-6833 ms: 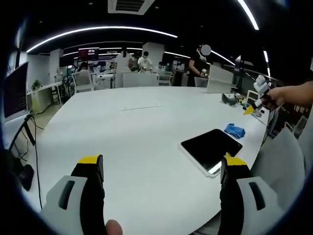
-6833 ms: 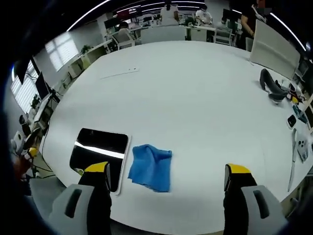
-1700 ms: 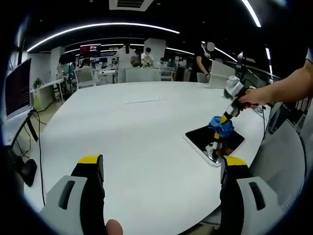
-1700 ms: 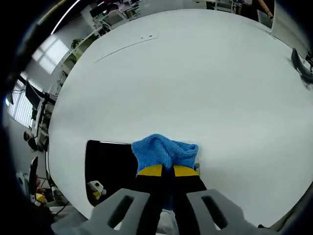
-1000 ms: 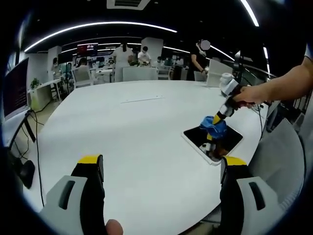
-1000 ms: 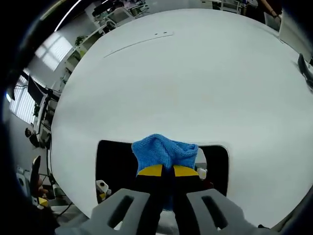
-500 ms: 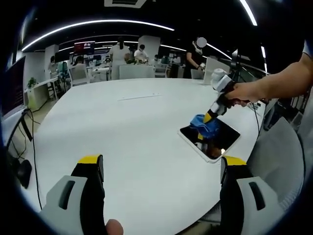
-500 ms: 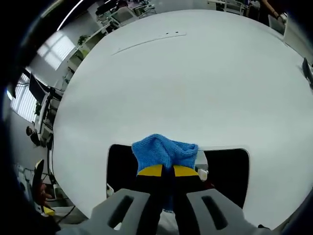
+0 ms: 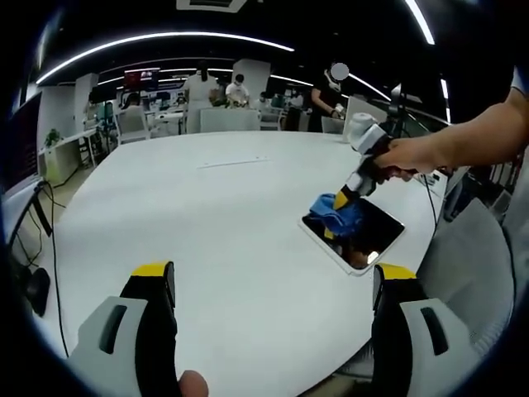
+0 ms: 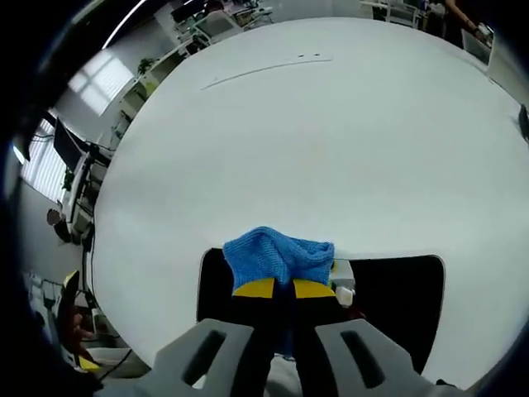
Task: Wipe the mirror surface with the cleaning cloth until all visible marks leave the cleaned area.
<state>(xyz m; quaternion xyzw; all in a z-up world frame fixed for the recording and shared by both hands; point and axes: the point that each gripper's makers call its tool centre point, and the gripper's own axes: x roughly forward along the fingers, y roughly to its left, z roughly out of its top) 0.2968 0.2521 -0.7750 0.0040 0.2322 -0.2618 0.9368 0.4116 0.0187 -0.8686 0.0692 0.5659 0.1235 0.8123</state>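
As a hand point(image 9: 411, 156) tilts it, right gripper point(image 10: 275, 289) presses cloth point(image 10: 278, 255) onto mirror point(image 10: 393, 298).

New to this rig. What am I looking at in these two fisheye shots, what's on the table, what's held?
No robot here: a person holds a two-jaw claw in each hand, and a camera rides on each claw. The left gripper view looks across a white table; the left claw is open and empty. In that view the right claw, held by the person's hand, presses a blue cloth onto a dark mirror. The right gripper view looks down its own shut jaws: the right claw grips the cloth over the mirror. Other people stand in the background.
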